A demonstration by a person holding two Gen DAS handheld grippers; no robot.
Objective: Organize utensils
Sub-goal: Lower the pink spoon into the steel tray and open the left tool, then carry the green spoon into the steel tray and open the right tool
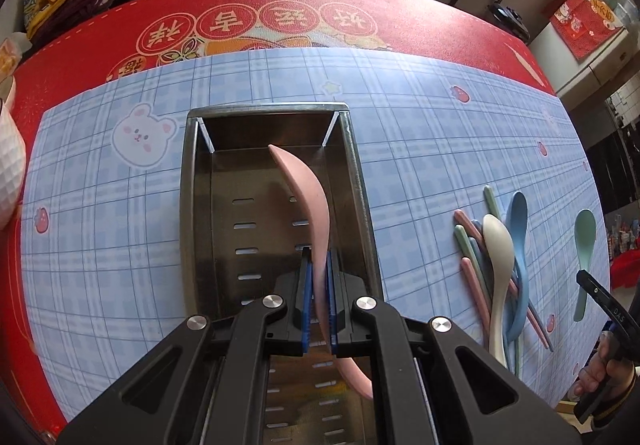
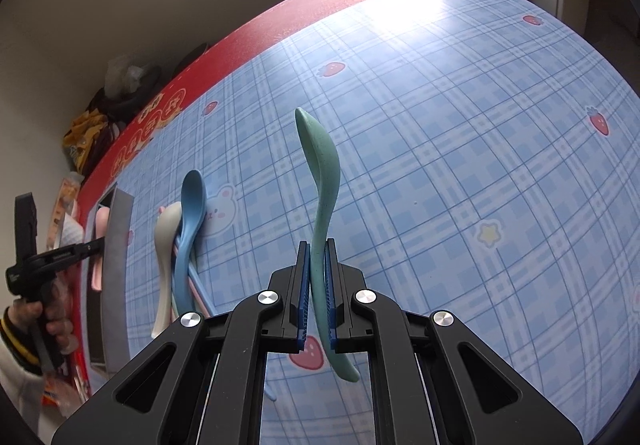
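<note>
- Nearest the lens in the left wrist view, the left claw (image 1: 319, 297) is clenched on the stem of a pink spoon (image 1: 310, 201), whose bowl points toward the top of the frame
- That spoon hangs over the steel tray (image 1: 362, 185) at frame centre; the slotted floor looks bare, so nothing seems sorted yet
- Lower centre of the right wrist view, the right claw (image 2: 318, 297) is clamped on a green spoon (image 2: 322, 181), held above the blue checked mat (image 2: 460, 145) covering the desk
- Waiting at the right of the left view: a cream spoon (image 1: 498, 265), a blue spoon (image 1: 518, 237) and a bundle of chopsticks (image 1: 470, 245), lying touching one another on the mat
- Judged progress: early; two spoons are lifted, neither released into the tray, and the pile is untouched
- Left to do, as I read it: set down the pink spoon, bring the green one across, then clear the pile
</note>
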